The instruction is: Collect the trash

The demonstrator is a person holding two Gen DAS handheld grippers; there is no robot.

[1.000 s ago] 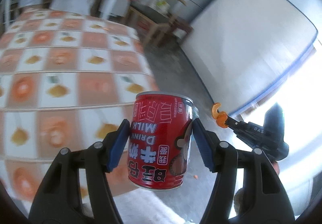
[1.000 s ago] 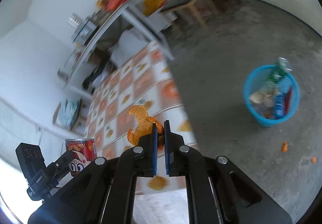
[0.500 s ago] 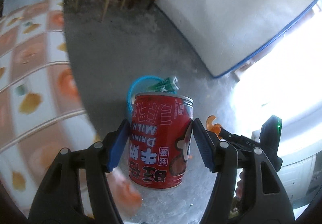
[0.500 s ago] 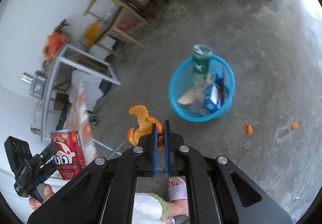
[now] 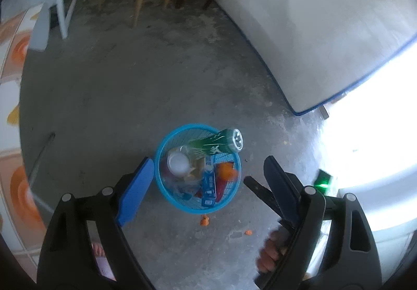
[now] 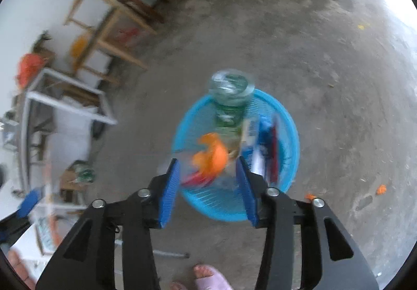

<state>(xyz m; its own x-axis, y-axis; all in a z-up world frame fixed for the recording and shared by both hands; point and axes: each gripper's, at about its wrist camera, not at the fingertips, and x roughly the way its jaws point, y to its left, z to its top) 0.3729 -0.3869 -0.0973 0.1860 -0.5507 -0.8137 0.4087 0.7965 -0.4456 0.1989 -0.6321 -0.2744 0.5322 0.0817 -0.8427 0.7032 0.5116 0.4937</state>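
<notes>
Over the basket (image 5: pixel 166 195), both grippers point down with nothing between their pads. The left gripper (image 5: pixel 208 185) has just spread wide; the right gripper (image 6: pixel 208 188) has just parted, and the peel (image 6: pixel 211 154) drops straight below it into the basket, beside a green can (image 5: pixel 219 145) lying across the rim.

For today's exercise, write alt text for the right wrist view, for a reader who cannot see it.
Open right gripper above a blue basket of trash on a concrete floor, a blurred orange peel between its blue fingers. A green bottle sticks out of the basket; wooden stools stand behind.
</notes>
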